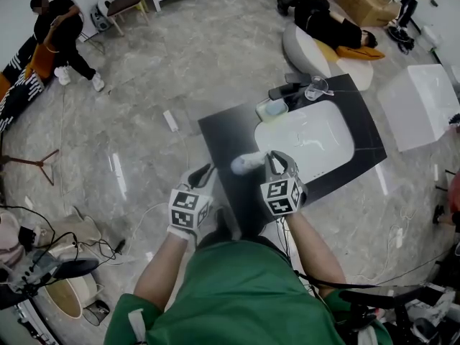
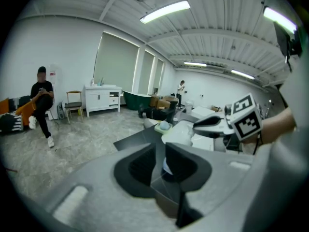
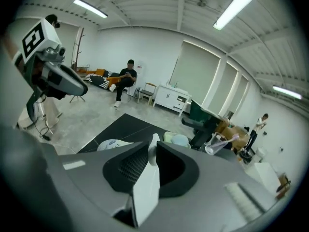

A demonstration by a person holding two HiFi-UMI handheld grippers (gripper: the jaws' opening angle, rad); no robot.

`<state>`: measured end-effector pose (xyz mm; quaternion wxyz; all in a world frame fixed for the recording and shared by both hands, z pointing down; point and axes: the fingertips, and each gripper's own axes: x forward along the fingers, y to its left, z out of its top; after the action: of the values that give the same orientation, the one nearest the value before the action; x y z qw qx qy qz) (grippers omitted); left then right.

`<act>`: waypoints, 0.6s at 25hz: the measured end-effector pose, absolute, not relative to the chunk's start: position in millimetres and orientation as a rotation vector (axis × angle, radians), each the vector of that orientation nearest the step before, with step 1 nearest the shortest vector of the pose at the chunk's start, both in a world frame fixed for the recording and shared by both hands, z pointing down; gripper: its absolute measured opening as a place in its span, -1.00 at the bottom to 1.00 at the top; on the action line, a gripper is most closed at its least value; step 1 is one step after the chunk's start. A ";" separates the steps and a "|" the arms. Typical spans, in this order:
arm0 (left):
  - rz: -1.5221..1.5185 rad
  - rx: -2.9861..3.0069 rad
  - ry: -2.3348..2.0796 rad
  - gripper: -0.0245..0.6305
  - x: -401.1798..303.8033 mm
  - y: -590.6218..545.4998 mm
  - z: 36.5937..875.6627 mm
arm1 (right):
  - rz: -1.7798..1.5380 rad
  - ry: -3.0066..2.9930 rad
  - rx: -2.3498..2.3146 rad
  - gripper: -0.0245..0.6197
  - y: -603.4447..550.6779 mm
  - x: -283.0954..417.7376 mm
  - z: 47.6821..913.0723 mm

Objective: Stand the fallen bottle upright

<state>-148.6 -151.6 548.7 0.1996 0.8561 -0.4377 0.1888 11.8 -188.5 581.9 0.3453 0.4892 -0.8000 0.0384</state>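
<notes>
Green shirt [image 1: 237, 293] lies nearest in the head view, with both grippers held out over the black counter [image 1: 221, 131]. The white bottle [image 1: 246, 163] hangs on its side at the near-left corner of the white basin [image 1: 338, 157]. Its long axis runs roughly level, from left to right. The rounded body [image 3: 112, 145] points towards the left gripper [image 1: 205, 172], while the slim top end is clamped in the right gripper [image 3: 150, 161]. The left gripper's jaws stand slightly parted, gripping nothing.
</notes>
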 end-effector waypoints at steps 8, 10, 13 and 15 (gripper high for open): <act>0.520 2.395 -1.219 -0.73 -154.6 -146.8 547.9 | -0.269 -1.996 1.164 -0.77 -176.4 -15.1 558.5; 0.517 2.396 -1.221 -0.73 -155.1 -144.0 548.7 | -0.358 -1.977 1.119 -0.77 -169.3 -24.9 555.9; 0.514 2.390 -1.226 -0.73 -155.2 -139.1 550.7 | -0.456 -1.981 1.060 -0.77 -156.7 -41.2 554.2; 0.501 2.376 -1.230 -0.73 -155.7 -136.1 550.3 | -0.492 -1.996 1.033 -0.76 -148.1 -51.1 551.6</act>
<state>-155.7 -136.1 550.3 0.2082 0.8538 -0.4418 0.1800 -51.1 -148.1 551.6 0.4080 0.4097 -0.7921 -0.1954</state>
